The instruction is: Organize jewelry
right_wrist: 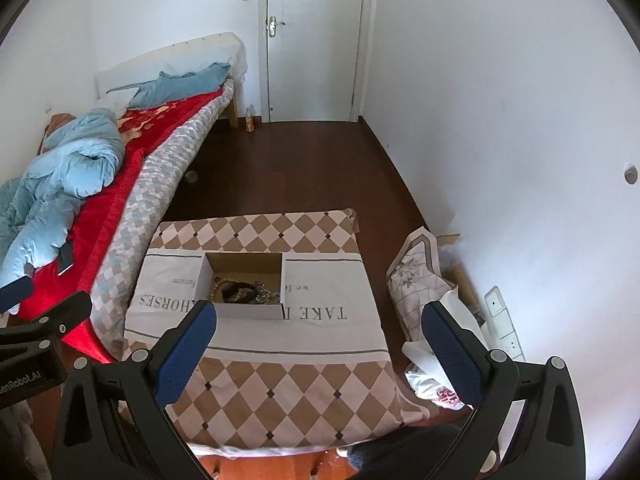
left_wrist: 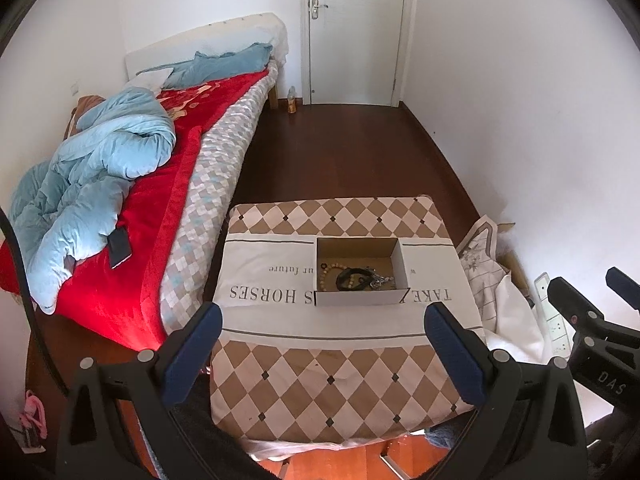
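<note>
An open cardboard box [left_wrist: 401, 264] sits on a table covered with a brown-and-white checked cloth [left_wrist: 340, 360]. Inside it lie a wooden bead bracelet [left_wrist: 334, 271], a black band [left_wrist: 352, 276] and a silver chain [left_wrist: 382, 280]. The box also shows in the right wrist view [right_wrist: 248, 311], with the jewelry [right_wrist: 240, 292] inside. My left gripper [left_wrist: 324, 320] is open and empty, held above the near half of the table. My right gripper [right_wrist: 320, 320] is open and empty, just short of the box.
A bed [left_wrist: 132, 184] with a red blanket, a blue duvet and a phone [left_wrist: 119, 246] runs along the left. Cloths and bags [left_wrist: 496, 292] and a power strip [left_wrist: 554, 320] lie right of the table. Dark wood floor and a closed door [left_wrist: 352, 32] lie beyond.
</note>
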{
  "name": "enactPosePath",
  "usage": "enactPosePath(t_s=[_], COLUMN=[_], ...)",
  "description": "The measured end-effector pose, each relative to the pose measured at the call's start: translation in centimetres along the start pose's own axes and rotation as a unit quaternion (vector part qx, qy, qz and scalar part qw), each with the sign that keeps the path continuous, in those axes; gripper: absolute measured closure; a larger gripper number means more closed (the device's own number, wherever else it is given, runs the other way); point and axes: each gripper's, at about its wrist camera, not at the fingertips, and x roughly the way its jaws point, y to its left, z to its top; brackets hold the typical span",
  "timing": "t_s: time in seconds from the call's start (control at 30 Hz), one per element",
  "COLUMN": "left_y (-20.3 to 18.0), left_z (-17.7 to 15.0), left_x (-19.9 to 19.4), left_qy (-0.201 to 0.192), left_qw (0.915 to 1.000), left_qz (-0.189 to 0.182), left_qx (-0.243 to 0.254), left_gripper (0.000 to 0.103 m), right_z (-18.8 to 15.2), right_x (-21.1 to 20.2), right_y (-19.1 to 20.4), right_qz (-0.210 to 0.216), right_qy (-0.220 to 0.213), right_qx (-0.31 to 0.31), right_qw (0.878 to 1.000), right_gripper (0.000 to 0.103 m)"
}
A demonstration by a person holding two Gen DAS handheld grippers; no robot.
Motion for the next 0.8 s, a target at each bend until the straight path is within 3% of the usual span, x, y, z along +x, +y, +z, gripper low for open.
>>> enactPosePath(t_s=[0.4,0.8], left_y=[0.5,0.8], left_z=[2.5,3.3], left_x=[6.2,10.9], left_qy=[0.019,0.043], left_qw=[0.9989,0.9979], left_qz=[0.042,0.048], left_qx=[-0.009,-0.009], left_gripper=[0.0,0.0], right_z=[2.4,2.9], right_x=[6.6,12.3], right_y=[0.8,2.2], right_qz=[-0.006,-0.001], right_qy=[0.025,0.058], right_qx=[-0.006,-0.011], right_qw=[1.0,0.998], right_gripper=[0.0,0.0])
